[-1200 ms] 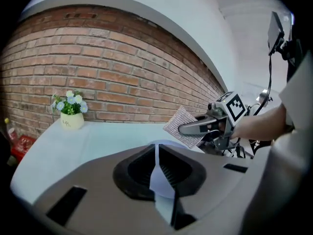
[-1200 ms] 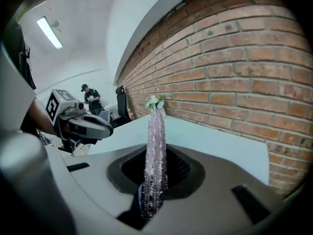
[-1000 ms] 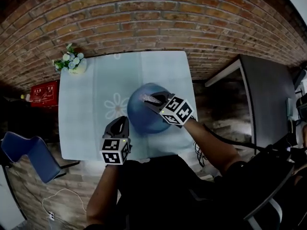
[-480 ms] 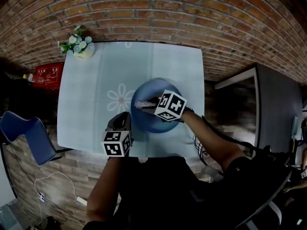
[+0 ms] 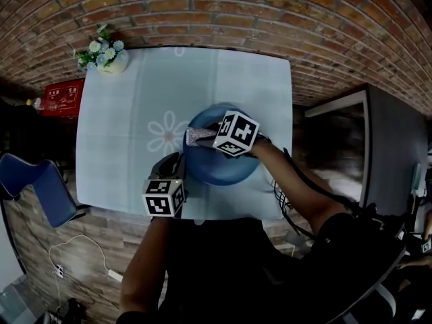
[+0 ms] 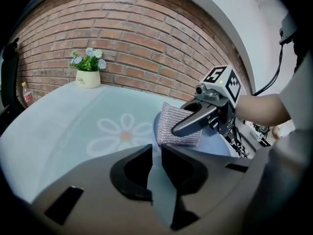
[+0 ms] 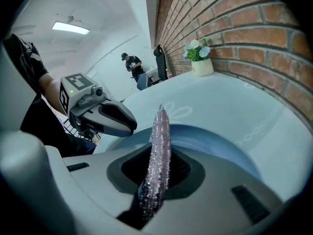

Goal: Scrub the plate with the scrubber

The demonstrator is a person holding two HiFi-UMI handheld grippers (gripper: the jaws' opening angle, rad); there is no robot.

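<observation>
**SCRUB STROKE: SCRUBBER AT THE LEFT RIM**

Your right gripper (image 5: 206, 138) is clamped on the scrubber (image 7: 160, 126). This is a silver mesh pad, seen edge-on between the jaws in the right gripper view. The pad sticks out past the jaw tips toward the left.

The pad now sits at the far-left rim of the blue plate (image 5: 226, 173). One second ago it lay over the far middle of the plate. Half a second ago it was partway toward the left side. In that second, then, the pad has moved leftward across the plate. Whether it presses on the surface or rides just above it cannot be told from these views.

The plate lies flat on the right half of the table (image 5: 121, 147), toward its near edge.

Your left gripper (image 6: 156, 150) has its jaws drawn close together, with only a narrow slit between them and nothing in it. It stays just beside the near-left rim of the plate, as in both earlier views. It does not grip the plate.

Treat the leftward stroke as finished. The next stroke should probably return toward the right and near parts of the plate (your right gripper and forearm currently cover much of that area). Because nothing grips the plate, it may slide under side pressure.

A small flower pot (image 5: 106, 57) stands at the far-left corner of the table, well apart from the work.
</observation>
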